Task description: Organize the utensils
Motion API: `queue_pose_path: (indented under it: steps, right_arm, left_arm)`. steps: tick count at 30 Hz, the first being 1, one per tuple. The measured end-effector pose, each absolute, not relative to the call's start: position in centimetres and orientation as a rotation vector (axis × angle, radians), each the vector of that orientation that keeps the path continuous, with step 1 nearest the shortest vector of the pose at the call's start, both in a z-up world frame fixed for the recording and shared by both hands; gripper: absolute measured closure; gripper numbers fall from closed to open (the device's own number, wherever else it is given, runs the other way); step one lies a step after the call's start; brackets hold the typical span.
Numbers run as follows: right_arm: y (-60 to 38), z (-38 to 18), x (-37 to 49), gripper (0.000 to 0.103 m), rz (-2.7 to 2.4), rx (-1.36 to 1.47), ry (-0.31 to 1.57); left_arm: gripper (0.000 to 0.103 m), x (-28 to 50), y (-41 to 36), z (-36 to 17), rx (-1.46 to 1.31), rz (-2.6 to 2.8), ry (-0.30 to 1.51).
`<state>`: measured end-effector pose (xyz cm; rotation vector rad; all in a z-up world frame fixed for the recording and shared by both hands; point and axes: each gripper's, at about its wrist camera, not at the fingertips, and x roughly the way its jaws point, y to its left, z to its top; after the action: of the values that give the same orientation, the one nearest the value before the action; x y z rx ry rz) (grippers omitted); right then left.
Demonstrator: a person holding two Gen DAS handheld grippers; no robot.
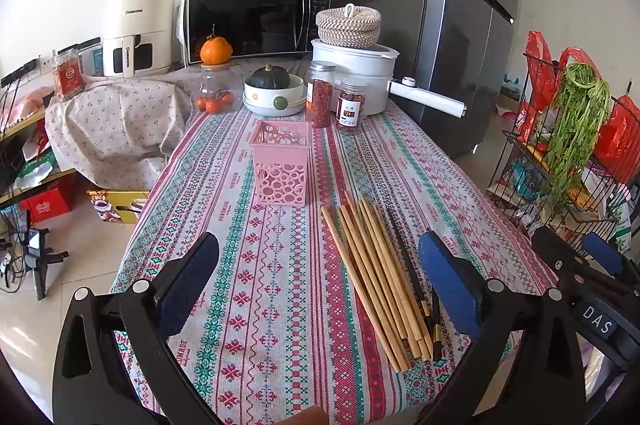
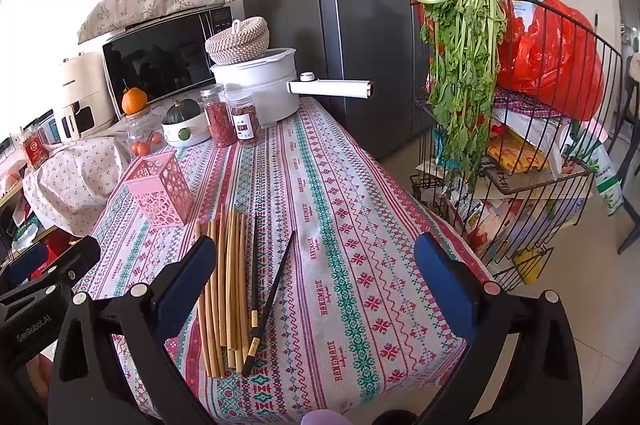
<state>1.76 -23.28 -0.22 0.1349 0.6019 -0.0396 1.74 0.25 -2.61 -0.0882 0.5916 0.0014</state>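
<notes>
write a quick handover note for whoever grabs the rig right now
Left hand-held gripper: open, empty, above the near table edge.
Right hand-held gripper: open, empty, beside it.
Wooden chopsticks lie bundled on the tablecloth, with two black chopsticks at their right.
Pink holder stands upright beyond them, apparently empty.
Done: nothing yet.
Left: move all chopsticks into the holder.

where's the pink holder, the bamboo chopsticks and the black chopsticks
pink holder (image 1: 280, 181), left wrist view, on its perforated front wall
bamboo chopsticks (image 2: 228, 285), right wrist view, mid-length of the bundle
black chopsticks (image 2: 276, 289), right wrist view, mid-shaft of the slanted one
</notes>
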Motion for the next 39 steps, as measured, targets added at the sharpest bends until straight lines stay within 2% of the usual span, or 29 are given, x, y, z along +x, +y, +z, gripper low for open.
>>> queue_pose_path:
  steps: [10, 18, 19, 25, 31, 39]
  right_arm:
    - [-23.6, -0.6, 2.5, 0.007, -0.046, 0.142, 0.651]
    - [-26.3, 0.9, 6.8, 0.007, 0.035, 0.317, 0.799]
    - [-26.5, 1.0, 7.7, 0.007, 0.046, 0.334, 0.828]
    - [-28.7, -1.8, 14.2, 0.007, 0.147, 0.565, 1.048]
    - [-30.2, -8.0, 16.8, 0.007, 0.114, 0.707, 1.196]
    - [-30.6, -8.1, 17.8, 0.007, 0.103, 0.681, 1.188]
  left_arm:
    - [0.007, 3.9, 1.2, -4.0, -0.157, 0.017, 0.724]
    - [0.008, 9.3, 2.5, -6.5, -0.236, 0.082, 0.982]
    - [0.009, 9.8, 2.5, -6.9, -0.248, 0.085, 1.006]
    - [0.032, 13.8, 2.0, -10.2, -0.351, 0.09, 1.199]
    - [0.04, 16.2, 0.5, -11.2, -0.319, 0.178, 1.172]
    - [0.047, 19.0, -0.3, -13.2, -0.287, 0.274, 1.176]
